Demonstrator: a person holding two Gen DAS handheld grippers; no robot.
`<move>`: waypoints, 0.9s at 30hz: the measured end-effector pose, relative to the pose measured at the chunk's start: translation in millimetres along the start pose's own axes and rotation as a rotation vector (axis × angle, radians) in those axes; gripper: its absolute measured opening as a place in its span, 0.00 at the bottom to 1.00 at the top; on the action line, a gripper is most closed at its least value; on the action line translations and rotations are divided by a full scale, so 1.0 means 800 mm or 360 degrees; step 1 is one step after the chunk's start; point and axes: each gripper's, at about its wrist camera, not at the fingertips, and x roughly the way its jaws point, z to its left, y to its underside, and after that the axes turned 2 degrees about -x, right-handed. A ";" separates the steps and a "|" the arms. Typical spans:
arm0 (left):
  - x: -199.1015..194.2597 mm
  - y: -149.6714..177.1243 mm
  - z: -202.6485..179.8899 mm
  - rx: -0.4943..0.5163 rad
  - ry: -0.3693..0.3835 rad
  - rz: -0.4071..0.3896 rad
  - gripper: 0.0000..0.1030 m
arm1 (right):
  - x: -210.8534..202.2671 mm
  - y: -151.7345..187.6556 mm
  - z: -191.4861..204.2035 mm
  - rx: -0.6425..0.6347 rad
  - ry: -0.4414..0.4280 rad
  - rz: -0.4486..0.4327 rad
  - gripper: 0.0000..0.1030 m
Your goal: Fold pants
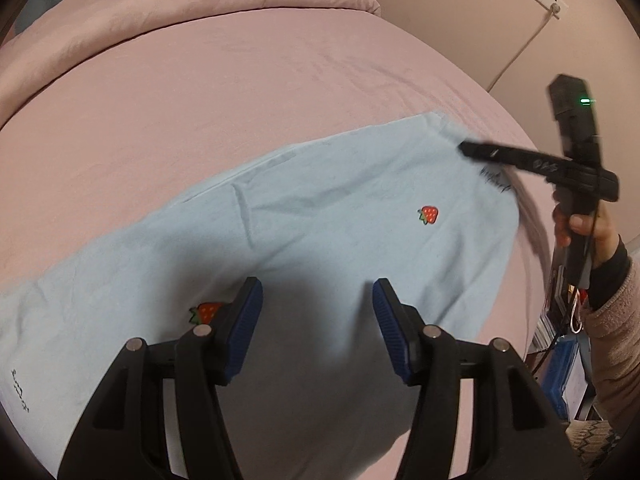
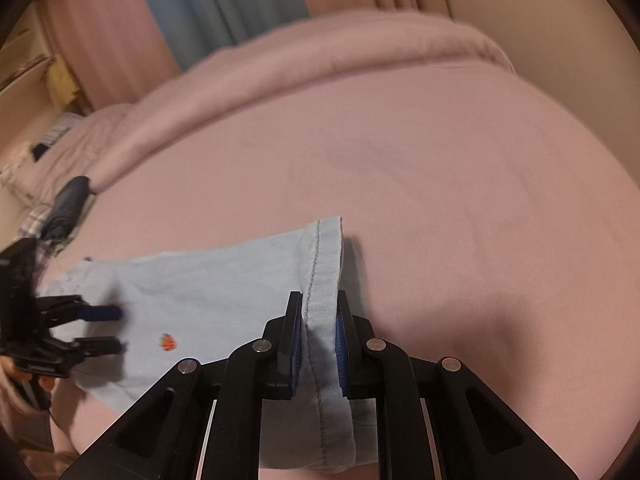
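Light blue pants (image 1: 320, 216) with small strawberry patches lie flat across the pink bed (image 1: 200, 100). My left gripper (image 1: 318, 292) is open and hovers just above the middle of the pants, holding nothing. In the right wrist view my right gripper (image 2: 319, 312) is shut on the stitched hem (image 2: 324, 264) of the pants (image 2: 200, 292), which stands up between the blue pads. The right gripper also shows in the left wrist view (image 1: 466, 148) at the far right end of the pants. The left gripper shows at the left of the right wrist view (image 2: 116, 328).
A folded pink duvet (image 1: 200, 4) lies along the far side of the bed. A white cable (image 1: 516, 52) hangs on the wall at right. Curtains (image 2: 208, 4) hang behind the bed. Clutter (image 2: 60, 200) sits at the bed's left end.
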 end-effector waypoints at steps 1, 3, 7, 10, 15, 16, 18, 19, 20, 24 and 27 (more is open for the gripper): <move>0.000 0.000 -0.001 0.0005 -0.0005 0.0002 0.57 | 0.011 0.000 -0.002 0.0028 -0.0007 0.0053 0.14; 0.004 -0.002 -0.002 0.0001 -0.0005 0.0005 0.57 | 0.014 0.004 -0.012 0.0093 -0.0028 0.0057 0.15; -0.004 0.004 0.002 -0.0033 0.0019 -0.0012 0.59 | -0.028 0.009 -0.011 0.0112 0.0126 -0.0072 0.39; -0.003 0.009 0.005 -0.0059 0.0003 -0.0020 0.60 | -0.061 0.021 0.010 0.0087 0.0092 -0.0168 0.39; 0.010 0.009 -0.006 -0.0050 -0.0053 0.0003 0.62 | -0.069 0.071 0.069 -0.0114 -0.0016 -0.0119 0.39; 0.011 0.009 -0.008 -0.0040 -0.0063 0.0004 0.63 | -0.057 0.080 0.073 -0.0140 -0.0008 -0.0049 0.39; 0.011 0.010 -0.012 -0.0019 -0.0080 0.0006 0.64 | -0.033 0.099 0.069 -0.0185 0.0083 0.0051 0.38; 0.010 0.010 -0.012 -0.0014 -0.0082 0.0006 0.64 | -0.036 0.103 0.068 -0.0194 0.0074 0.0006 0.38; 0.009 0.010 -0.012 -0.0016 -0.0077 0.0008 0.64 | -0.041 0.103 0.065 -0.0162 0.0063 0.0001 0.38; 0.003 0.004 -0.007 -0.0073 -0.0006 -0.0019 0.64 | -0.077 0.106 0.043 0.0092 -0.0035 -0.0092 0.38; 0.004 -0.001 0.001 -0.0189 0.0100 -0.0040 0.64 | -0.095 0.121 0.013 0.0378 -0.0108 -0.0145 0.45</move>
